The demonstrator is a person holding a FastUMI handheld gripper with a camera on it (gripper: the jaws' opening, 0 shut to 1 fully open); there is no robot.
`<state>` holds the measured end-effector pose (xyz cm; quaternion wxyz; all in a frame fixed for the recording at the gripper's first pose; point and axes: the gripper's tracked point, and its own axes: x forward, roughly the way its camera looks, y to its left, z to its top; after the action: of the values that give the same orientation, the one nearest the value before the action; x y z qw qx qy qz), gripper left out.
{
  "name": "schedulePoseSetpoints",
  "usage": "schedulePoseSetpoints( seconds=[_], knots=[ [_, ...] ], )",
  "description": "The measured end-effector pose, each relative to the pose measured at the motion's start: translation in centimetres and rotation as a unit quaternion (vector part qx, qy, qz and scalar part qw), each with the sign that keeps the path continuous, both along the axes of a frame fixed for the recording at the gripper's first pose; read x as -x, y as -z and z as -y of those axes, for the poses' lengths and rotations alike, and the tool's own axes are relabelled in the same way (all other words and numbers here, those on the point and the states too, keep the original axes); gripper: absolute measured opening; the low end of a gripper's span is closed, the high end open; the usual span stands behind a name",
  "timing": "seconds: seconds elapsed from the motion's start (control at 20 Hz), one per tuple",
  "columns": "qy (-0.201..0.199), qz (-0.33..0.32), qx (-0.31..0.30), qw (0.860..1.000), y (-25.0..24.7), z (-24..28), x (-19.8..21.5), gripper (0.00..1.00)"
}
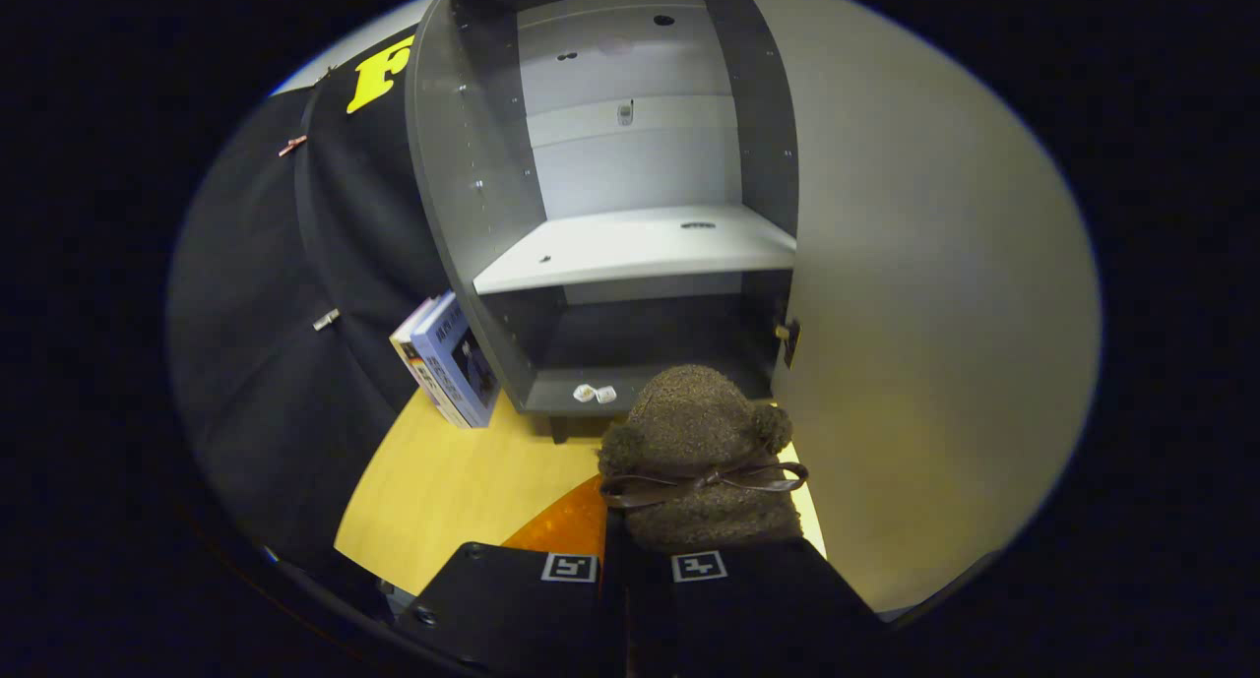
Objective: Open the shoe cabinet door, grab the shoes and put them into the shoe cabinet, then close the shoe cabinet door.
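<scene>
Gripper (635, 560) with both fingers clamped on a brown fuzzy shoe (699, 462), toe pointing to 12 o'clock toward the open shoe cabinet (630, 245), its door (935, 314) swung to 3 o'clock; best carried level and low into the bottom compartment, clearing the white shelf (640, 245).

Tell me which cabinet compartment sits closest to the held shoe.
The dark bottom compartment, under the white shelf, lies just beyond the brown fuzzy shoe gripped in the fingers; the brighter compartment above the shelf is farther off.
</scene>
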<state>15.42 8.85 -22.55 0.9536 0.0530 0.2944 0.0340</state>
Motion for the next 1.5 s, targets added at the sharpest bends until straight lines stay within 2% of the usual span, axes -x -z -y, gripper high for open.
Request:
schedulePoseSetpoints(
  seconds=[0.3, 0.55, 1.05, 1.25, 1.5],
  knots=[
    [-0.014, 0.022, 0.009, 1.000, -8.0, -0.7, -8.8, 0.13],
    [-0.002, 0.035, 0.014, 0.999, -10.2, -0.8, -16.9, 0.13],
    [0.023, 0.017, 0.026, 0.999, -6.5, -1.1, -30.9, 0.13],
    [0.037, 0.013, 0.034, 0.999, -4.1, -0.3, -34.6, 0.13],
    [0.040, -0.008, 0.051, 0.998, -1.6, -0.2, -36.1, 0.12]
  ],
)
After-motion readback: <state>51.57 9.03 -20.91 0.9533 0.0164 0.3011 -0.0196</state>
